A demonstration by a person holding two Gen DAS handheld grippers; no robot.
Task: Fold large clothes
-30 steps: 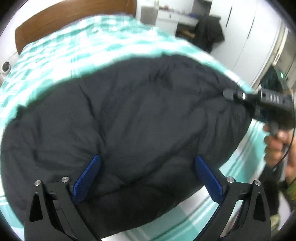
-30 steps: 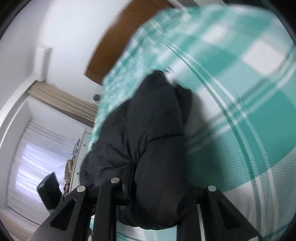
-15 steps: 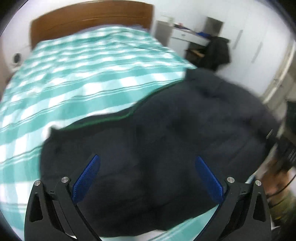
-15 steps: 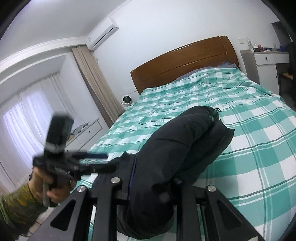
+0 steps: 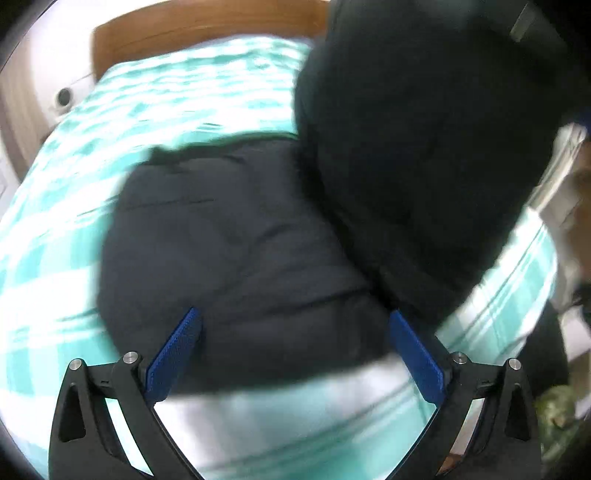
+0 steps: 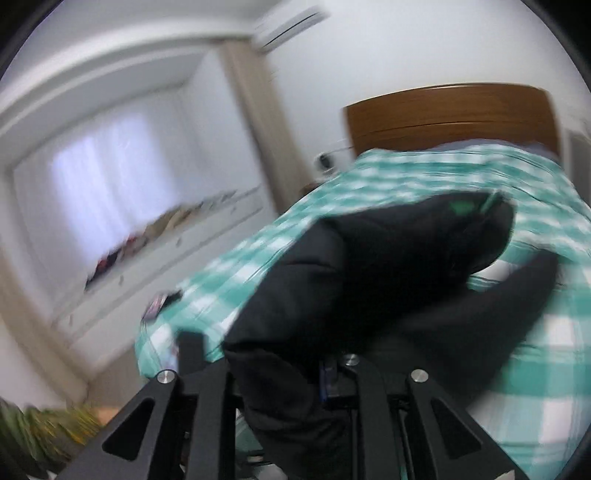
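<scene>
1. Black padded jacket (image 5: 236, 251) lies on the green-and-white checked bedspread (image 5: 48, 258), near the foot edge of the bed; wooden headboard (image 5: 199, 33) at far end
2. Left gripper (image 5: 295, 343): blue-padded fingers (image 5: 173, 349) spread wide, nothing between them; it hovers over the near hem of the jacket
3. One part of the jacket is raised off the bed as a dark fold (image 5: 424, 147), filling the upper right of the left wrist view
4. Right gripper (image 6: 288, 373): jaws drawn together on a bunch of the jacket (image 6: 369, 280), cloth spilling over and hiding the fingertips
5. Right wrist view: rest of the jacket trails onto the bedspread (image 6: 535, 369); curtained window (image 6: 110, 177) and wall air conditioner (image 6: 288, 27) behind
6. Both views motion-blurred; fine detail unreadable
</scene>
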